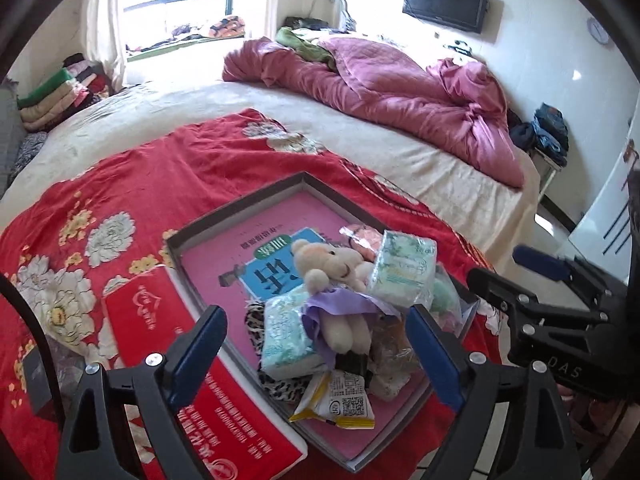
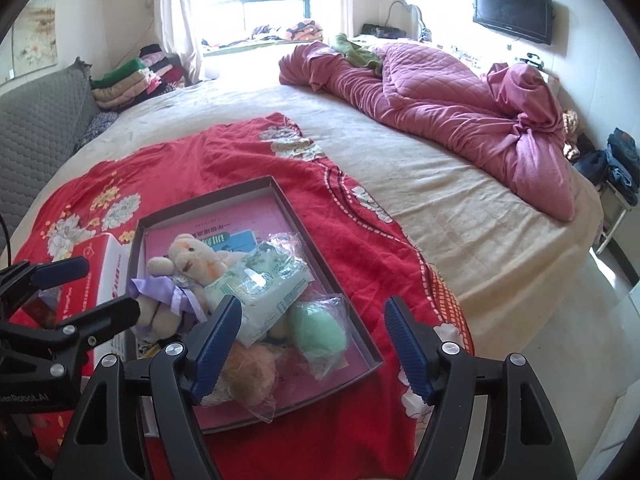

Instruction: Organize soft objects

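Both grippers hang over the near end of a shallow grey tray (image 1: 236, 204) that sits on a red floral blanket (image 1: 120, 176) on the bed.

Left gripper (image 1: 320, 344): jaws wide apart, nothing between the pads. Just ahead of and below its tips lies the heap of soft things: a small teddy bear (image 1: 332, 268) in a purple skirt lying on top, a tissue pack (image 1: 286, 332) pressed against the bear's left side, a second tissue pack (image 1: 404, 268) propped to its right. A yellow snack sachet (image 1: 340, 404) lies nearest the tool, between the fingers. A leopard-print cloth (image 1: 256, 324) shows under the pile.

Right gripper (image 2: 312, 348): jaws also spread, empty. Between its fingers and slightly ahead lies a green soft ball in a clear bag (image 2: 320, 332); by the left finger, an orange-brown plush in plastic (image 2: 248, 376). The bear lies further left.

A red and white carton (image 1: 224, 412) lies touching the tray's left wall, under the left gripper's left finger.
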Tool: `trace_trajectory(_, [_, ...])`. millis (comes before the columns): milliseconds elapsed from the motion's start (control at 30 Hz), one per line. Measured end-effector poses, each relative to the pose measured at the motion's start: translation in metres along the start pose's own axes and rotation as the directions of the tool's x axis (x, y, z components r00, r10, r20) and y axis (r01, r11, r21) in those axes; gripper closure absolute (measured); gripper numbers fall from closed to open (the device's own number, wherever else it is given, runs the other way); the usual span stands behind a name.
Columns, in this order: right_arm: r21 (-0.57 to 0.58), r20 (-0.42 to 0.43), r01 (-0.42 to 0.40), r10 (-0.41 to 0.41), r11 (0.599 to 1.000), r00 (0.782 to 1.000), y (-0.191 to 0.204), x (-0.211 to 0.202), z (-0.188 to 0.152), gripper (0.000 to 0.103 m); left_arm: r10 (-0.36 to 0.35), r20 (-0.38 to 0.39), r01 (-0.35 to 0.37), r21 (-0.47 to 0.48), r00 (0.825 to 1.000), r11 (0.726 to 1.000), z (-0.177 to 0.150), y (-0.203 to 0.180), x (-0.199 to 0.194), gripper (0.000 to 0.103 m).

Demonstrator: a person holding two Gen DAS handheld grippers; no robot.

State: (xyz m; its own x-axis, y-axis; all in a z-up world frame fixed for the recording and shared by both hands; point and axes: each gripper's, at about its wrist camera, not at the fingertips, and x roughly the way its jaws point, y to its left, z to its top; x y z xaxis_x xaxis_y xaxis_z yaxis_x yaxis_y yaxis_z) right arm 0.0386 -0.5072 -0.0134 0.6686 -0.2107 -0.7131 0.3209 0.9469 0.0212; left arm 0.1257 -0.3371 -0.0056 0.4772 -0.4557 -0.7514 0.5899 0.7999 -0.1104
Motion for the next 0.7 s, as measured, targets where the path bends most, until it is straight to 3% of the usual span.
trace_trajectory(400, [0.025, 0.103, 0.025, -0.028, 0.999, 0.994, 0.017, -0.048, -0.004, 0.027, 0.068, 0.045, -0.068, -0.008, 0.997, 0.998, -0.006, 0.016, -0.045, 0.013])
trace_trajectory(700, [0.006, 0.147, 0.032, -0.032, 0.999, 0.989, 0.037, -0.082, -0.003, 0.027, 0.068, 0.061, -0.067, -0.022, 0.996, 0.998, -0.014, 0.025, -0.076, 0.013])
